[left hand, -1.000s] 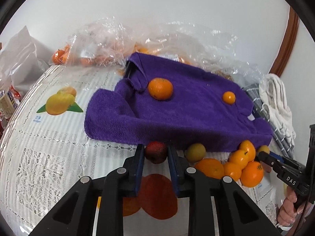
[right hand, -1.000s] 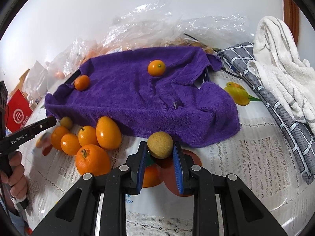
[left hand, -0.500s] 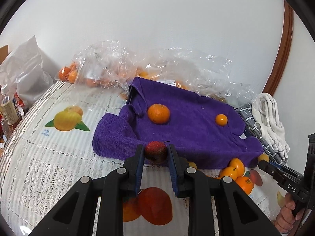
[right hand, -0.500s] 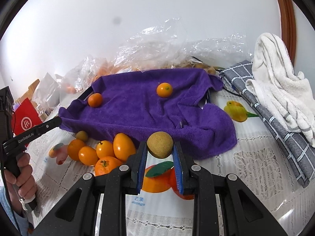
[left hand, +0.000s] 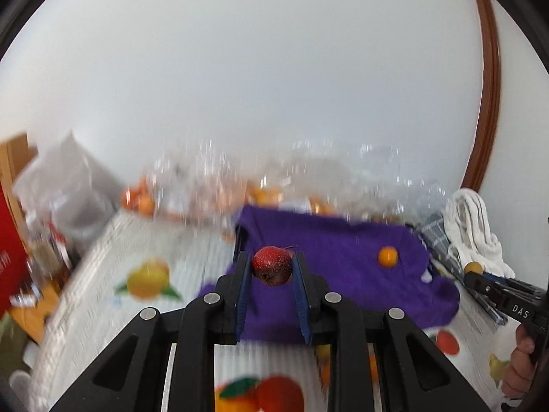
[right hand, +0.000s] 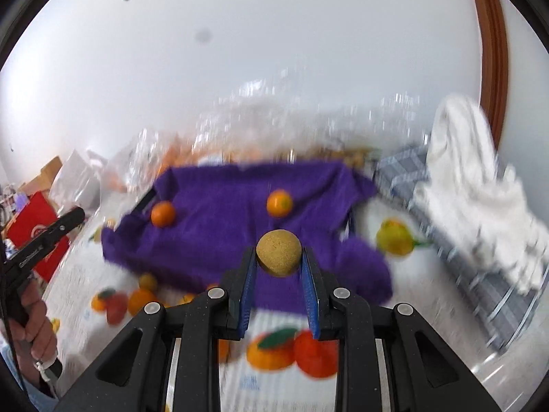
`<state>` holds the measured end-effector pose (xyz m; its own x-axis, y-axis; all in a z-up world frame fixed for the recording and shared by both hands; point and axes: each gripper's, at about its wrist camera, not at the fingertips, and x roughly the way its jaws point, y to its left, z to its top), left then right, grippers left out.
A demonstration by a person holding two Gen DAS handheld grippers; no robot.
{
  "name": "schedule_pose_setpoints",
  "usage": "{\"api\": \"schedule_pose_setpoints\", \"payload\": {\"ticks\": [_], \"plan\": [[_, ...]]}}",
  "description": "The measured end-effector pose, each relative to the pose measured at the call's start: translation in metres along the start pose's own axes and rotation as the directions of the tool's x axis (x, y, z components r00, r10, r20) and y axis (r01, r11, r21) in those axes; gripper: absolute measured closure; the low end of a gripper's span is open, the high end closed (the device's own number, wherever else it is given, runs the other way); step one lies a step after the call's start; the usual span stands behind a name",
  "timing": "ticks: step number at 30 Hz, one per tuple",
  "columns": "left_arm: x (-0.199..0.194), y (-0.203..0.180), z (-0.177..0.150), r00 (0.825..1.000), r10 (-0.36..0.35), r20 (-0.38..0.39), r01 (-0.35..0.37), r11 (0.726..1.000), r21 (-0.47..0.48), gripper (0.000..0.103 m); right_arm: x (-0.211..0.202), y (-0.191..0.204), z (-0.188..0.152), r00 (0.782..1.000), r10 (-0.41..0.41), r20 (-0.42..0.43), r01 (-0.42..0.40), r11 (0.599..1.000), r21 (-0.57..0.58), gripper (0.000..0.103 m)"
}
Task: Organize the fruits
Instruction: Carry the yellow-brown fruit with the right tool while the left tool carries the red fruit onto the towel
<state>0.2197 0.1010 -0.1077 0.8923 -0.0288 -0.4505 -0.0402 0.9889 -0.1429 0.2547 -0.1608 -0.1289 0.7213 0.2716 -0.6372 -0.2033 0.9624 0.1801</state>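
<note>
My left gripper [left hand: 272, 267] is shut on a small dark red speckled fruit [left hand: 272, 265] and holds it high above the table. My right gripper [right hand: 279, 257] is shut on a round tan-yellow fruit [right hand: 279, 252], also raised. A purple towel [left hand: 343, 261] lies on the table and shows in the right wrist view too [right hand: 219, 219]. One small orange [left hand: 388, 256] lies on it in the left view; two oranges [right hand: 279, 203] [right hand: 163, 214] lie on it in the right view. A loose group of oranges [right hand: 140, 300] lies in front of the towel. Both views are blurred.
Clear plastic bags with oranges [left hand: 212, 185] lie at the back by the wall. A white towel [right hand: 480, 178] lies on a grey checked cloth [right hand: 408, 175] at the right. A red box [right hand: 37, 226] and bags stand at the left. The lace tablecloth [left hand: 89, 295] has printed fruit pictures.
Both grippers have lifted and tilted up with their fruits still held. The table and towel sit lower in both views, more wall shows, and the pictures are blurred.
</note>
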Motion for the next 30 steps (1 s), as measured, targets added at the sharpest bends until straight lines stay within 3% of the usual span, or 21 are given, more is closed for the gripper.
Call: {"api": "schedule_pose_setpoints", "payload": {"ticks": [4, 8, 15, 22, 30], "plan": [[0.018, -0.005, 0.016, 1.000, -0.010, -0.012, 0.009, 0.999, -0.052, 0.080, 0.003, 0.011, 0.024, 0.999, -0.005, 0.032, 0.005, 1.000, -0.018, 0.077], [0.036, -0.011, 0.011, 1.000, -0.016, -0.021, 0.015, 0.998, -0.057, 0.080, 0.020, 0.021, 0.034, 0.999, 0.006, 0.046, -0.004, 1.000, -0.028, 0.077], [0.063, -0.008, -0.018, 0.994, -0.022, -0.106, 0.018, 0.999, -0.040, 0.080, 0.064, 0.016, 0.012, 1.000, 0.010, -0.017, -0.010, 1.000, -0.010, 0.077], [0.089, -0.006, -0.034, 0.980, 0.004, -0.198, -0.012, 0.999, -0.039, 0.080, 0.087, 0.009, -0.002, 0.996, -0.052, -0.076, 0.048, 0.998, -0.051, 0.077], [0.095, -0.003, -0.036, 0.973, -0.019, -0.231, 0.007, 0.998, -0.055, 0.080, 0.107, 0.005, -0.010, 0.989, -0.054, -0.138, 0.049, 0.998, -0.037, 0.077]]}}
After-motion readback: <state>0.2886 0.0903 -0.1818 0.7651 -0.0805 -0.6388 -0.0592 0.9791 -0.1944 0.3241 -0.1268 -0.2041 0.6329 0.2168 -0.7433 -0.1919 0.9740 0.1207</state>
